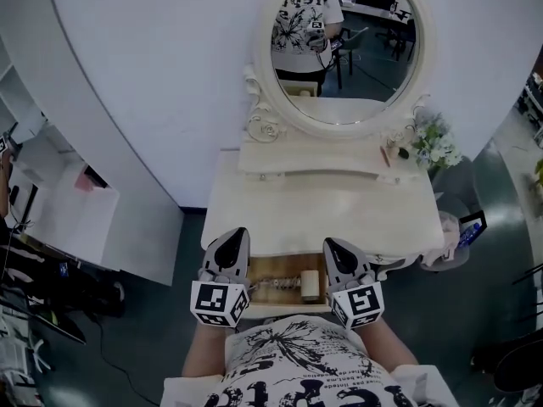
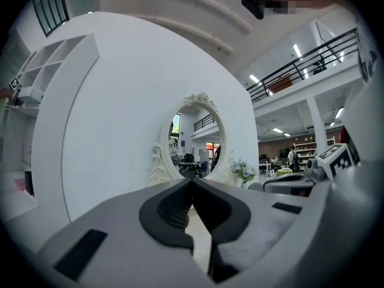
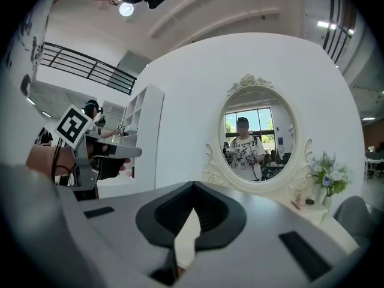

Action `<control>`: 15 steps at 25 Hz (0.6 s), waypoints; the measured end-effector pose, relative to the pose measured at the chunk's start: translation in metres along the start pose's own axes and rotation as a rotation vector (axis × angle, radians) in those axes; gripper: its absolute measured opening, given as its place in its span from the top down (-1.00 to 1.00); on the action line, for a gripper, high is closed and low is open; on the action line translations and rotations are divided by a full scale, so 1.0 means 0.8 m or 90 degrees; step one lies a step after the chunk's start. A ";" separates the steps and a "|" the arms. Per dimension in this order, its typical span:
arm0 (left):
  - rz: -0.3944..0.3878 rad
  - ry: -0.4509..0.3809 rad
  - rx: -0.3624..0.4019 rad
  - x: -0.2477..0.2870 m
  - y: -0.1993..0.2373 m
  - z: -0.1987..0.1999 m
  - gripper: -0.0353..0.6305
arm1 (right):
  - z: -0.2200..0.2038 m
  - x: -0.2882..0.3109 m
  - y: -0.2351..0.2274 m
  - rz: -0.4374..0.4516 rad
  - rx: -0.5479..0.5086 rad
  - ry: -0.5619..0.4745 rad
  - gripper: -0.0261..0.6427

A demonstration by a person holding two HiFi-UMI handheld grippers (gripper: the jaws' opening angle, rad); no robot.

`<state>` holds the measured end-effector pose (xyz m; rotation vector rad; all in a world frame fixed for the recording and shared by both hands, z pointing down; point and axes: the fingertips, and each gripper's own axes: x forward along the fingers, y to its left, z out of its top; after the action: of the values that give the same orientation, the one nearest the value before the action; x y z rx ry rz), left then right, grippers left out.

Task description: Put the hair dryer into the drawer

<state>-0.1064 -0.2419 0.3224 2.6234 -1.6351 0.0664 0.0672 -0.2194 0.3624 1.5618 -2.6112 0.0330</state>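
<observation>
Left gripper (image 1: pixel 240 234) and right gripper (image 1: pixel 330 244), held level side by side over the near edge of the dressing table (image 1: pixel 322 219). In each gripper view the jaw tips meet and nothing lies between them: both the left gripper (image 2: pixel 192 182) and the right gripper (image 3: pixel 193 185) are closed and empty.

Between and below them we see the drawer (image 1: pixel 270 270) pulled out toward the person. In it lies what we take to be the hair dryer (image 1: pixel 307 285): a cream, blocky body at the right, with a shiny metallic part stretching left across the wooden bottom. It is small in the head view and its ends are partly hidden by the grippers, so we cannot tell whether a cord is there.

We judge the placing done and the drawer not yet shut. The risk is in the closing: a part or cord standing above the rim could catch under the tabletop, and closed jaws pushing the front could slip off it.

Farther off stand the oval mirror (image 1: pixel 339 49) and, at the far right, flowers (image 1: pixel 434 145).
</observation>
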 end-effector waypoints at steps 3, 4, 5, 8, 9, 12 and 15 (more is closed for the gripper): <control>-0.005 0.004 -0.004 0.004 -0.006 -0.002 0.83 | 0.000 -0.001 -0.004 0.004 0.001 0.000 0.87; -0.008 0.005 -0.005 0.005 -0.008 -0.002 0.83 | 0.001 -0.002 -0.005 0.005 0.000 -0.001 0.87; -0.011 0.006 -0.007 0.006 -0.010 -0.003 0.83 | 0.001 -0.002 -0.005 0.005 -0.001 -0.001 0.87; -0.018 0.006 -0.010 0.008 -0.015 -0.003 0.83 | 0.002 -0.003 -0.007 0.004 -0.003 0.000 0.87; -0.020 0.006 -0.011 0.009 -0.017 -0.004 0.83 | 0.003 -0.004 -0.008 0.004 -0.004 -0.001 0.87; -0.025 0.006 -0.007 0.011 -0.021 -0.004 0.83 | 0.001 -0.005 -0.011 0.001 -0.005 0.003 0.87; -0.027 0.009 -0.001 0.012 -0.022 -0.005 0.83 | 0.000 -0.006 -0.012 -0.001 -0.006 0.007 0.87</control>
<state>-0.0860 -0.2426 0.3268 2.6493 -1.5728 0.0823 0.0779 -0.2194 0.3617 1.5565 -2.5980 0.0285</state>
